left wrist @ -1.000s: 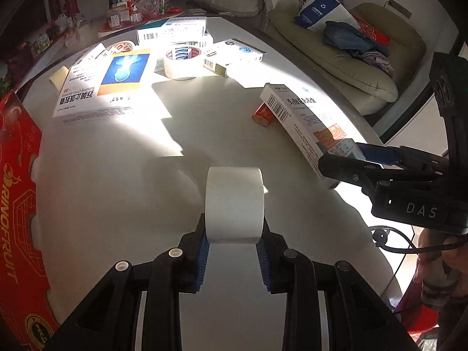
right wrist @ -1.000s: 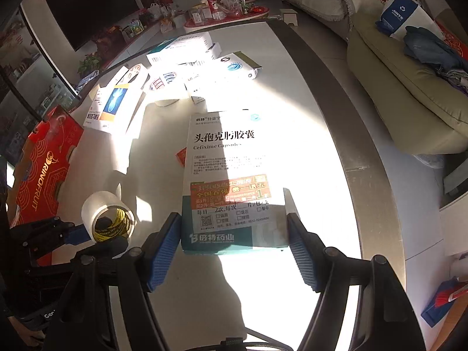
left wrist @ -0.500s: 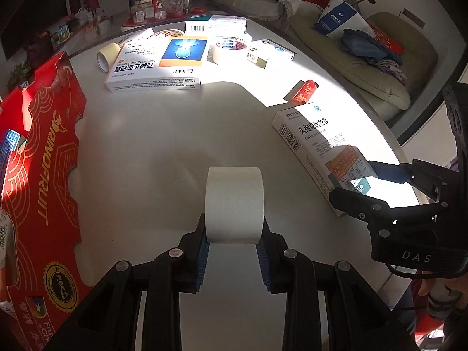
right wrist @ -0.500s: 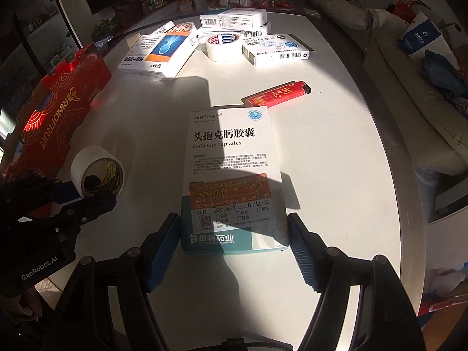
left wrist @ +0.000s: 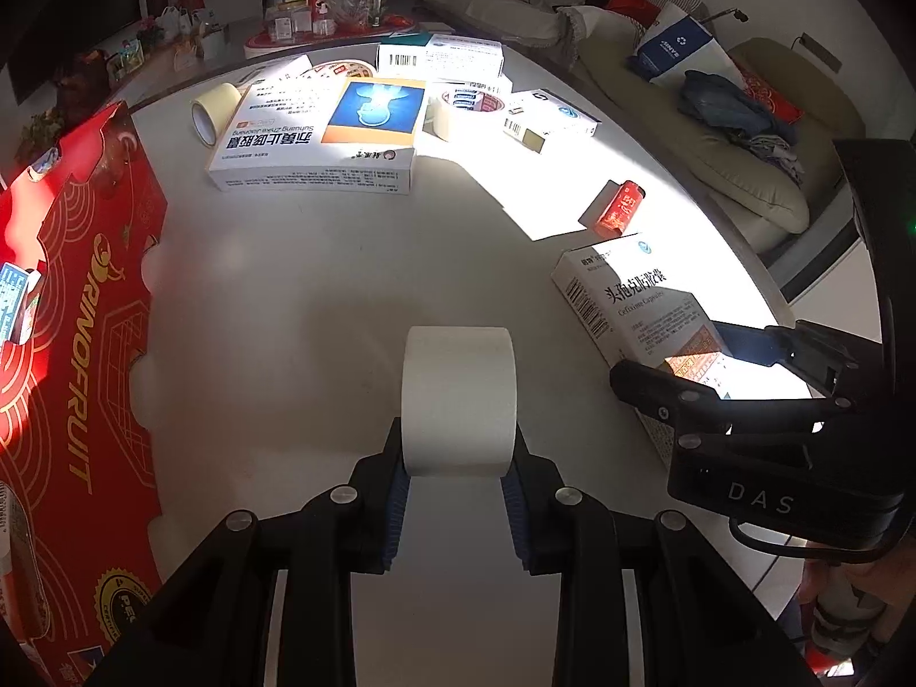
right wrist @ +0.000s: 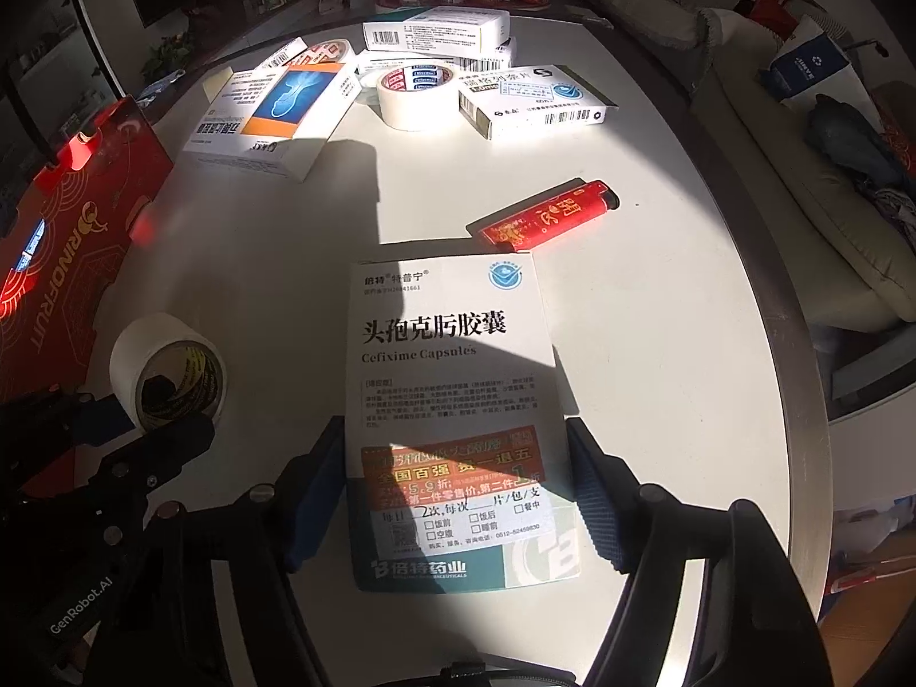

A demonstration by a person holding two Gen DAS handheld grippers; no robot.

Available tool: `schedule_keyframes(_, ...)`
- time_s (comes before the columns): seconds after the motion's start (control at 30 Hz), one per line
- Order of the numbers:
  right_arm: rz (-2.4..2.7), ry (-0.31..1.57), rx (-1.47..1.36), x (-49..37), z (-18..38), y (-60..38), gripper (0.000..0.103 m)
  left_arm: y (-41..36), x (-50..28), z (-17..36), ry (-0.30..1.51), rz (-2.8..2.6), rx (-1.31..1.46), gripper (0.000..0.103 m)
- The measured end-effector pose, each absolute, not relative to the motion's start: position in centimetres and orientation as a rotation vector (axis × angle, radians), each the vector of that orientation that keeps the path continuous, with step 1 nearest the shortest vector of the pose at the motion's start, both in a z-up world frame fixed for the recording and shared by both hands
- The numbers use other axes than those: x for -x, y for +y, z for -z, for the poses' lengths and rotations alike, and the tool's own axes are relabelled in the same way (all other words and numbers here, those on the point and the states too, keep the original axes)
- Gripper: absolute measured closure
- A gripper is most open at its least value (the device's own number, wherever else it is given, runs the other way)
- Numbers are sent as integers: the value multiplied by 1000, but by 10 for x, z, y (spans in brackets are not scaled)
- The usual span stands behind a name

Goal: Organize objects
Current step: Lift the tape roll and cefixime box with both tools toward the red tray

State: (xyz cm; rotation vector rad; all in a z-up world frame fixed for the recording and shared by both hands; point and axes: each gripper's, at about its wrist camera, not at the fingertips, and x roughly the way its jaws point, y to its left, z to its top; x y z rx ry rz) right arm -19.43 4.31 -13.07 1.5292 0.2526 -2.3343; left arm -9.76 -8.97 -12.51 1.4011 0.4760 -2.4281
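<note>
A white tape roll (left wrist: 458, 395) stands on edge between the blue pads of my left gripper (left wrist: 458, 458), which is shut on its flat sides. The same roll (right wrist: 166, 372) shows at the left of the right wrist view, yellow-and-black print inside its core. My right gripper (right wrist: 458, 475) is shut on the long sides of a white Cefixime capsule box (right wrist: 452, 378), held flat over the white table (right wrist: 658, 297). In the left wrist view that box (left wrist: 635, 309) and the right gripper (left wrist: 687, 360) are at the right.
A red fruit carton (left wrist: 74, 343) lines the left edge. A red lighter (right wrist: 549, 214) lies just beyond the held box. At the back are a large orange-and-blue medicine box (left wrist: 320, 137), a printed tape roll (right wrist: 415, 94), a beige tape roll (left wrist: 209, 109) and smaller boxes (right wrist: 532, 100). A sofa (left wrist: 744, 172) stands at the right.
Both grippers have travelled across the table with their loads. The red carton has come into the left wrist view. The lighter, earlier hidden behind the capsule box, now shows beyond it.
</note>
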Motion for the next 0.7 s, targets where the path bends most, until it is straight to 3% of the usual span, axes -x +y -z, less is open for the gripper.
schedule_keyframes(0.33, 2415, 174, -1375, 157, 91, 56, 32, -83, 75, 101, 463, 2473, -1331, 72)
schedule_keyframes(0.7, 2477, 30, -1069, 101, 17, 43, 31, -87, 22, 21, 404, 2546, -1062, 72)
